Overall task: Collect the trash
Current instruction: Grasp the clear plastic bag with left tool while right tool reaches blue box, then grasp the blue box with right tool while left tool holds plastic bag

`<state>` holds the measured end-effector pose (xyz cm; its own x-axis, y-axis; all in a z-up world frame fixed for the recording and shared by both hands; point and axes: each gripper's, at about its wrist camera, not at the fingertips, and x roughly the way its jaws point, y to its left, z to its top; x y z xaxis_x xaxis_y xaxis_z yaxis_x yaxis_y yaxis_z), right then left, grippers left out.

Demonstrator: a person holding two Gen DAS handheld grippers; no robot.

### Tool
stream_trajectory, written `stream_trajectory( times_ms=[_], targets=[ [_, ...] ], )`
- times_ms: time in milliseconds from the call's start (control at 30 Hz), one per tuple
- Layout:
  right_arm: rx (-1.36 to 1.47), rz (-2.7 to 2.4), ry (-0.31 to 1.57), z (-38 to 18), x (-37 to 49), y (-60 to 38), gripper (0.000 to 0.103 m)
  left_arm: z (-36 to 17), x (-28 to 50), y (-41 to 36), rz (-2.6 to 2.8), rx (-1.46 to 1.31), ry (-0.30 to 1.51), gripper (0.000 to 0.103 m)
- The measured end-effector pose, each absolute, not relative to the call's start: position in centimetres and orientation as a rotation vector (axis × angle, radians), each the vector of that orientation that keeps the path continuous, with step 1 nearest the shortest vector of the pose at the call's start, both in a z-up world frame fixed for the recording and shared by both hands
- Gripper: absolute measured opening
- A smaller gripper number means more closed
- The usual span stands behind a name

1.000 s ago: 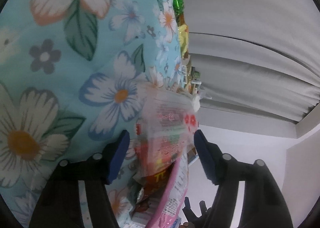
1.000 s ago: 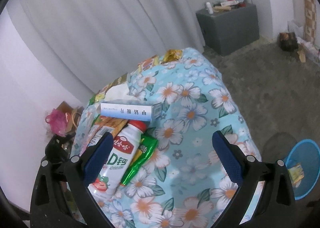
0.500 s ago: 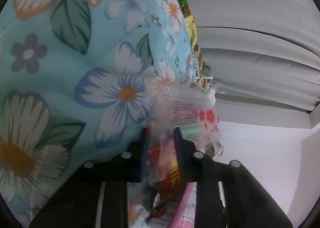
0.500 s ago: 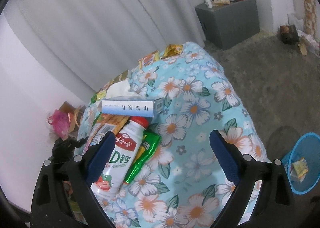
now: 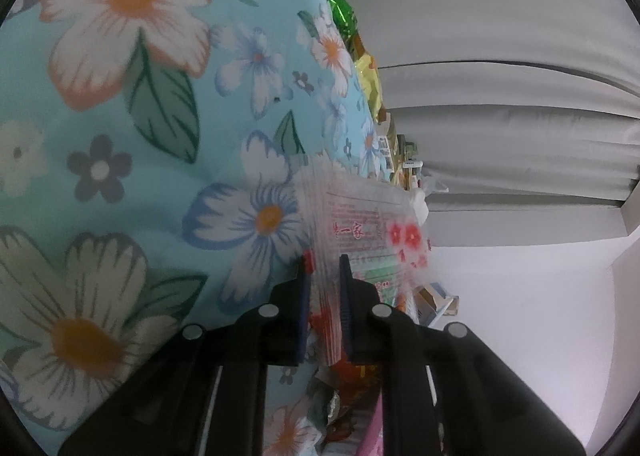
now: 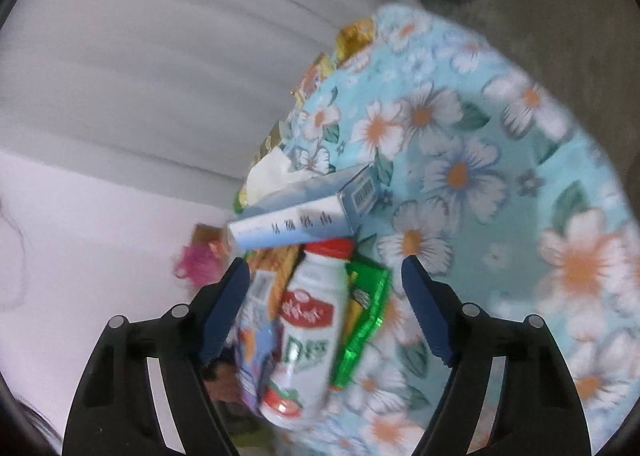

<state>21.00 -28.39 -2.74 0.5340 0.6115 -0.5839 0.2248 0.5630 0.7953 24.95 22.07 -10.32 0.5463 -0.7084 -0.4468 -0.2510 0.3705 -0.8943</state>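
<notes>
We find the left gripper (image 5: 323, 262) fingers, apart a second ago, just closed onto the clear wrapper (image 5: 362, 228) between them, securing one trash item; right gripper (image 6: 326, 268) fingers, narrowing, straddle the bottle (image 6: 308, 324) unclamped.

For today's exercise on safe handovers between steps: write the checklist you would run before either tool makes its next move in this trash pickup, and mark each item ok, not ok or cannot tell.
1. Left tool clamped on the clear printed wrapper: ok, its jaws have just been closing and now pinch it.
2. Wrapper free of the floral cloth: cannot tell.
3. Right tool open around the white bottle: ok; its jaws have just been closing, pads not touching.
4. Only the bottle between the jaws: not ok, the green packet lies there too.
5. Blue-white box clear of the jaws: ok.
6. Bin in sight: not ok.
</notes>
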Motion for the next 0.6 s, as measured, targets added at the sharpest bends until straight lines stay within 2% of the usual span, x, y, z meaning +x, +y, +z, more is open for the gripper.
stream_trajectory(
  times_ms=[167, 267, 467, 600],
  targets=[
    [1.132, 0.313, 1.051, -5.0, 24.1, -28.5, 0.073, -10.3, 24.5, 22.5, -0.362, -1.185, 0.996, 0.012],
    [1.167, 0.310, 1.080, -5.9, 25.6, -28.4, 0.069, -10.2, 24.5, 22.6, -0.362, -1.179, 0.995, 0.012],
    [1.242, 0.348, 1.132, -7.7, 28.1, -27.8, 0.060, -10.1, 24.7, 22.2, -0.357, -1.176, 0.994, 0.012],
    [1.276, 0.360, 1.145, -8.4, 27.9, -28.4, 0.047, -9.9, 24.6, 22.2, -0.355, -1.175, 0.993, 0.012]
  ],
)
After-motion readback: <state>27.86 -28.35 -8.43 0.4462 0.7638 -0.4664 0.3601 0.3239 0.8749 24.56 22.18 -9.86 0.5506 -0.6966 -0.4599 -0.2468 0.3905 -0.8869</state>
